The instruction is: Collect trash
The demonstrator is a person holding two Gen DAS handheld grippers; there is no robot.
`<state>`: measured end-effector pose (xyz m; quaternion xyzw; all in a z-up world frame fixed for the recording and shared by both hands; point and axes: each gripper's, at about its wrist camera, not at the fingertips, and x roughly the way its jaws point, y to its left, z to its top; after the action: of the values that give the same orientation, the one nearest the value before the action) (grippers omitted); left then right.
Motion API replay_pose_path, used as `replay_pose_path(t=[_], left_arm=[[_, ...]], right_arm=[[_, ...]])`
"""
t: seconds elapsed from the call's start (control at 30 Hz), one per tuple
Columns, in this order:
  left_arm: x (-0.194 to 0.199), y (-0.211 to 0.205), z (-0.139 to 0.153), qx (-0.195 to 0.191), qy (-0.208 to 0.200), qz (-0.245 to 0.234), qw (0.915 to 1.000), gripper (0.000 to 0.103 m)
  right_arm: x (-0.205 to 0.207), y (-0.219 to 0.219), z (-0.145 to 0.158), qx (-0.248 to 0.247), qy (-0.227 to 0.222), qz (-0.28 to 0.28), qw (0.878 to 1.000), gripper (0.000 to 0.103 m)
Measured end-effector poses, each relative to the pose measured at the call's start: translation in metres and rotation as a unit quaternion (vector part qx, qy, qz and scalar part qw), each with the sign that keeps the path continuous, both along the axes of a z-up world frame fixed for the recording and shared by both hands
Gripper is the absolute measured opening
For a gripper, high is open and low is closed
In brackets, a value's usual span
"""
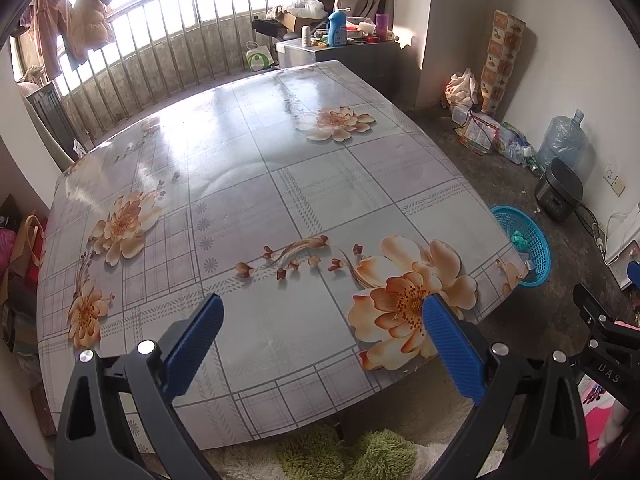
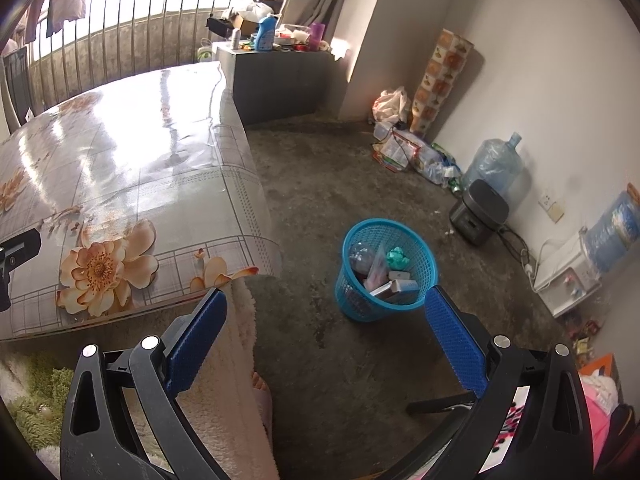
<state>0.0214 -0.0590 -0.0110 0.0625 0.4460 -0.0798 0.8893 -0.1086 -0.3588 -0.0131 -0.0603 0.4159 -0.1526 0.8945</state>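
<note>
While we hold the left gripper (image 1: 322,316) over the near part of the table (image 1: 248,184), its blue fingers stand wide apart with nothing between them. Our right gripper (image 2: 324,312) hangs over the concrete floor (image 2: 320,184) off the table's corner, its fingers likewise spread and empty. In the right wrist view, the blue basket (image 2: 352,300) stands on the floor at about one o'clock from the gripper, just beyond the right fingertip. Inside it we see a clear plastic bottle (image 2: 361,256), a crumpled green wad (image 2: 397,257) and some small boxes (image 2: 400,286). In the left wrist view the same basket shows at three o'clock, partly hidden by the table's edge.
</note>
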Motion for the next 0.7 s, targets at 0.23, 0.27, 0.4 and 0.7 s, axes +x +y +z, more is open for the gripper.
replay_pose_path(t=[0.23,0.27,0.4,0.7], left_arm=[[0.0007,0.0015,-0.0012,0.001,0.003,-0.003,1.0000,0.098],[0.0012,0.0016,-0.0016,0.001,0.005,-0.003,1.0000,0.098],[0.0020,0.0029,-0.0027,0.001,0.009,0.002,1.0000,0.098],[0.0019,0.0066,-0.0051,-0.003,0.020,0.009,0.9998,0.098]], right_arm=[[0.0000,0.0005,0.0010,0.000,0.001,-0.002,1.000,0.095],[0.0002,0.0004,0.0005,0.001,0.002,-0.002,1.000,0.095],[0.0014,0.0011,0.0001,0.005,0.003,0.000,1.000,0.095],[0.0046,0.0055,0.0021,0.008,0.004,0.008,1.000,0.095]])
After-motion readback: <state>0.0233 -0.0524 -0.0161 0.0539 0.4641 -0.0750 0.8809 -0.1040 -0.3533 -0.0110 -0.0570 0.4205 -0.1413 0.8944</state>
